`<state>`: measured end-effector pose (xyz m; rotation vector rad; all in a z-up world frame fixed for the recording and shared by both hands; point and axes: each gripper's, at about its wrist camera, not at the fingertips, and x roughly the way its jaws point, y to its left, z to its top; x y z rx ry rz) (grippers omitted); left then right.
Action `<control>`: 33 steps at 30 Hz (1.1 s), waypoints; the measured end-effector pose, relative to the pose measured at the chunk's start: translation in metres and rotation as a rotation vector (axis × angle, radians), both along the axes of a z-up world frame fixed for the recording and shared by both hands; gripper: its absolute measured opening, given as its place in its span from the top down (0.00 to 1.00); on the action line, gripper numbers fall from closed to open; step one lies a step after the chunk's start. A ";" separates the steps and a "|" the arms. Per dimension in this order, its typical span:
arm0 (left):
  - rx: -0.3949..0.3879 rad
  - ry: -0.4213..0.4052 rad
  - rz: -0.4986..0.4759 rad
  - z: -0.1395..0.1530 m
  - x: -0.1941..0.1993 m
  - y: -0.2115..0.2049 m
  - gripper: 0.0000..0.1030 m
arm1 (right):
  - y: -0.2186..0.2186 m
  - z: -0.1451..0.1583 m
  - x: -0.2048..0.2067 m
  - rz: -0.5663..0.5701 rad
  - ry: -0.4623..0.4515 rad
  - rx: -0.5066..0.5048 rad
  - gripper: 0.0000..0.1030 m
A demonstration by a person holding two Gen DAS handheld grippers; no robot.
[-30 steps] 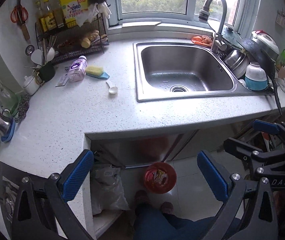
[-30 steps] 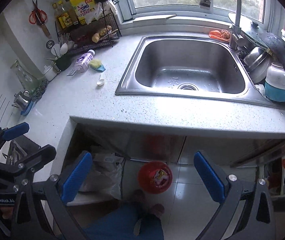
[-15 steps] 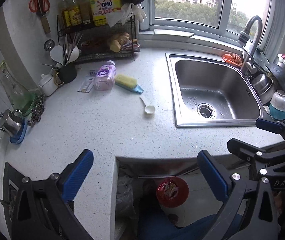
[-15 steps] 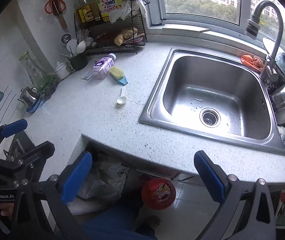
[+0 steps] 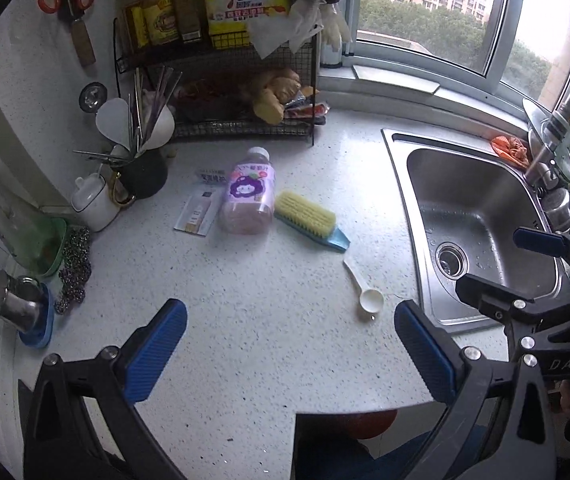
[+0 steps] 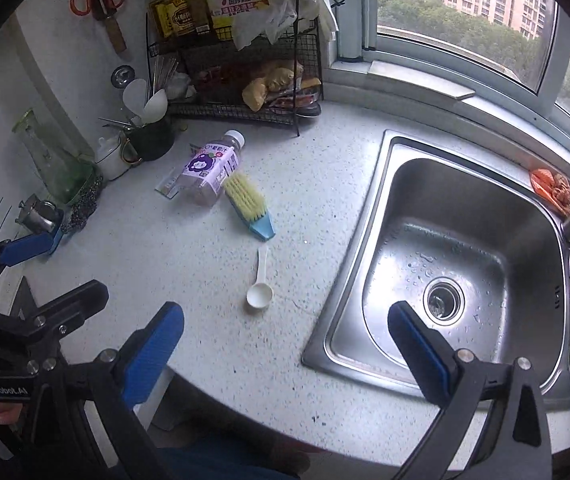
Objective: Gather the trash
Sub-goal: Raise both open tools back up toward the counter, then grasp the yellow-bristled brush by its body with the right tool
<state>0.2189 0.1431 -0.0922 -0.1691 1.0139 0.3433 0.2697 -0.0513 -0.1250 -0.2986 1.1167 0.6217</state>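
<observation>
A purple-labelled plastic bottle (image 5: pixel 249 196) lies on its side on the white counter, also in the right wrist view (image 6: pixel 211 168). Flat paper wrappers (image 5: pixel 201 210) lie to its left. A white plastic scoop (image 5: pixel 365 292) lies nearer, also in the right wrist view (image 6: pixel 260 284). A yellow scrub brush (image 5: pixel 309 218) lies between them. My left gripper (image 5: pixel 291 354) is open and empty above the counter's front. My right gripper (image 6: pixel 285 354) is open and empty over the sink's front left corner. A sliver of the red bin (image 5: pixel 369 424) shows below the counter edge.
A steel sink (image 6: pixel 457 256) sits at the right, with dishes at its far right. A wire rack (image 5: pixel 237 96) with bottles and food stands at the back. A utensil cup (image 5: pixel 143 172), a glass pitcher (image 5: pixel 13 224), a steel wool pad (image 5: pixel 75 264) and a small steel pot (image 5: pixel 17 304) line the left wall.
Both grippers have risen and moved forward and left over the counter. The red bin and floor have dropped almost out of view; the bottle, brush and scoop are now much closer. Both stay open.
</observation>
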 end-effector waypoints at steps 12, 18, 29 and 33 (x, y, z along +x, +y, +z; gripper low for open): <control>-0.059 0.122 0.026 -0.053 0.059 0.086 0.00 | 0.082 -0.055 0.067 0.096 0.085 -0.095 0.01; -0.095 0.175 0.037 -0.081 0.073 0.114 0.00 | 0.113 -0.088 0.083 0.139 0.139 -0.144 0.01; -0.126 0.234 0.079 -0.122 0.081 0.138 0.00 | 0.149 -0.139 0.096 0.252 0.199 -0.169 0.04; -0.137 0.247 0.092 -0.129 0.078 0.140 0.00 | 0.157 -0.150 0.096 0.282 0.167 -0.222 0.23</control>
